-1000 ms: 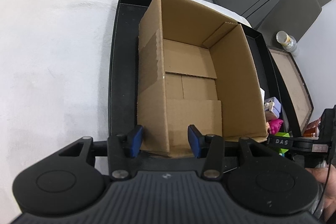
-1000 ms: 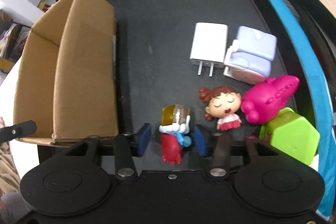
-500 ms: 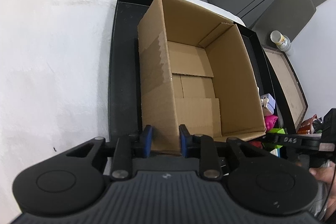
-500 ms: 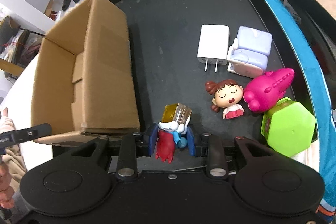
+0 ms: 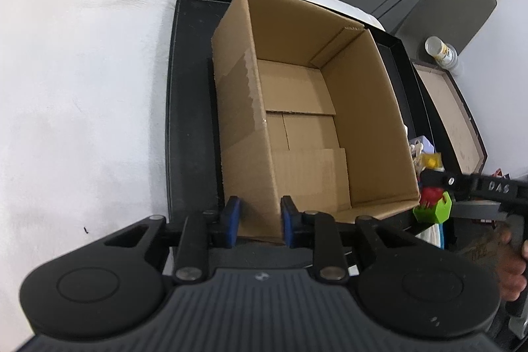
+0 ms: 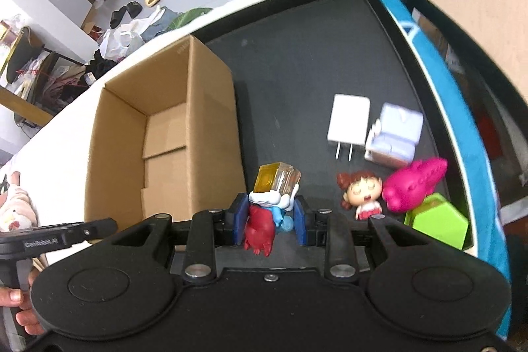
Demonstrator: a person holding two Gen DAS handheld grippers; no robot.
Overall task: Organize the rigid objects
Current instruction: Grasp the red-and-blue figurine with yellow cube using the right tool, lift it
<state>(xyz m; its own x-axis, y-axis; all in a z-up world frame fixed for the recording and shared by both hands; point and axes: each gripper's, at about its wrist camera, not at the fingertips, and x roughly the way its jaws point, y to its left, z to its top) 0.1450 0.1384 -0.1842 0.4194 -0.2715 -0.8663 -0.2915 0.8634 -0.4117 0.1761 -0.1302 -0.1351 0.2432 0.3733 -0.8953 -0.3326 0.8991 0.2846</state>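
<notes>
figurine clamped, box waiting at nine o'clock

right gripper is closed narrow on a small toy figurine, red body low, white and blue in the middle, a clear block with a yellow face on top. its long axis runs straight out along the fingers, toward twelve o'clock in the right wrist view. the cardboard box lies off at about ten o'clock from the held toy, just beside it, open side up, and that is the gap the coming move looks set to cross: up over the near wall and in.

left gripper is pinched tight on the box's near corner wall, blue pads either side of the cardboard, likely steadying it. the right hand is the one nearer the loose toys.

box interior shows only bare flaps, nothing in it yet. box and toys sit in a black tray. on the tray floor, at one to three o'clock from the right gripper: a white charger plug, a lilac toy touching it, a doll-head figure, a magenta crocodile toy and a green hexagonal block, clustered close.
</notes>
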